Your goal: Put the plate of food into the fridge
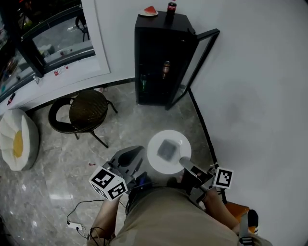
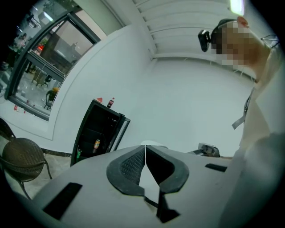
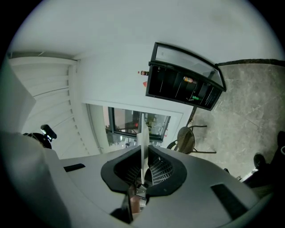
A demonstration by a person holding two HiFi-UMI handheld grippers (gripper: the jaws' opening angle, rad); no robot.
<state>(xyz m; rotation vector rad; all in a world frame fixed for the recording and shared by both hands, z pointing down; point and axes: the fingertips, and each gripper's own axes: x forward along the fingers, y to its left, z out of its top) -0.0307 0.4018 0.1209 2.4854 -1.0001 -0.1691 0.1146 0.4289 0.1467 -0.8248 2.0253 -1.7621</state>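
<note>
Status: carry in progress, placement not yet made.

The plate (image 1: 158, 166) is off any tabletop and held in the air above the floor (image 1: 57, 163), directly in front of the person. A grey portion of food (image 1: 167, 150) lies at its middle; what the food is cannot be made out.

The left hand-held gripper (image 1: 143, 153) is pinched narrow onto the plate's rim at about 9 o'clock. The right hand-held gripper (image 1: 186, 161) is likewise clamped on the rim at about 4 o'clock. Each gripper view shows a thin white edge nipped between the pads. The plate appears level.

The fridge (image 1: 159, 57) stands at 12 o'clock from the plate, well apart from it, against the wall. Its door (image 1: 201, 55) is already swung open toward 2 o'clock, so no opening step remains. A can (image 1: 166, 68) sits on an inner shelf. A bottle (image 1: 171, 8) and a slice of watermelon (image 1: 150, 10) rest on top. A chair (image 1: 87, 109) stands at 10 o'clock, clear of the direct line.

Done, by my reading: pick-up and door. Remaining: close the gap to the fridge, slide the plate onto a free shelf, let go with both grippers and withdraw.
</note>
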